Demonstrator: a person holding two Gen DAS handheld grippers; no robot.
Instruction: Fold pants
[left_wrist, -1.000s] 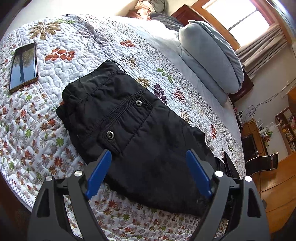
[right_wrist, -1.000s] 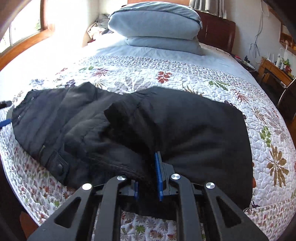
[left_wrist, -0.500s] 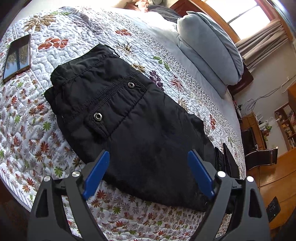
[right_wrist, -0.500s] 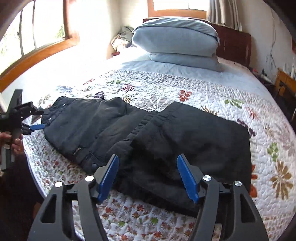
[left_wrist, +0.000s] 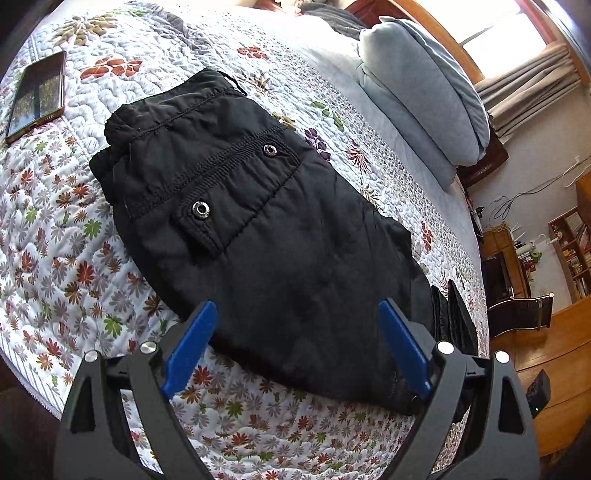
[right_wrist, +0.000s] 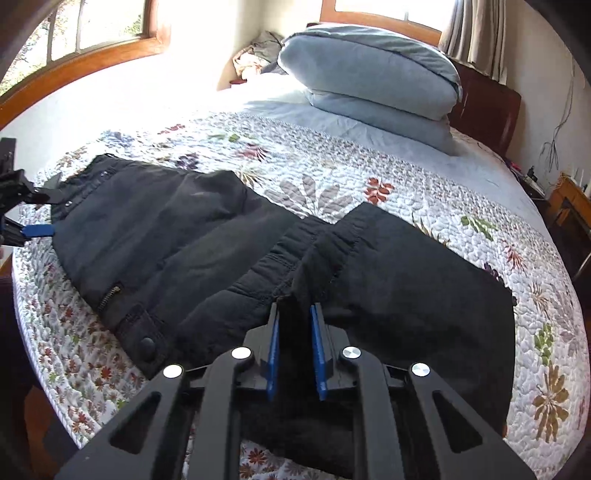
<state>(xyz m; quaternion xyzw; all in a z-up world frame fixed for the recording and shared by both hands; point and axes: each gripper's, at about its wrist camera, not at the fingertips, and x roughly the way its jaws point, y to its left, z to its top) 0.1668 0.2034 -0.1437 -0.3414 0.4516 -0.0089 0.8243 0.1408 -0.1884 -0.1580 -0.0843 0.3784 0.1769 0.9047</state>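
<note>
A bed (right_wrist: 424, 184) with a floral quilt (left_wrist: 66, 266) fills both views, two grey-blue pillows (right_wrist: 373, 85) stacked at its far end against a dark headboard. The black pants (right_wrist: 207, 240) lie on the near part of the quilt, long axis running left to right across the bed in the right wrist view; the waist end with its snap flap and zip points left, and at the right the legs are folded back over themselves into a thicker slab. In the left wrist view the pants (left_wrist: 266, 229) run from the far left, where the waistband and two metal snaps sit, toward the near right. A phone (left_wrist: 37, 94) lies on the quilt far left of them, well apart. The left gripper (left_wrist: 295, 350) hangs over the near edge of the pants with its blue pads spread wide, gripping nothing. The right gripper (right_wrist: 295, 350) has just been closing; its pads stand close together with a ridge of the folded black cloth pinched between them.
</note>
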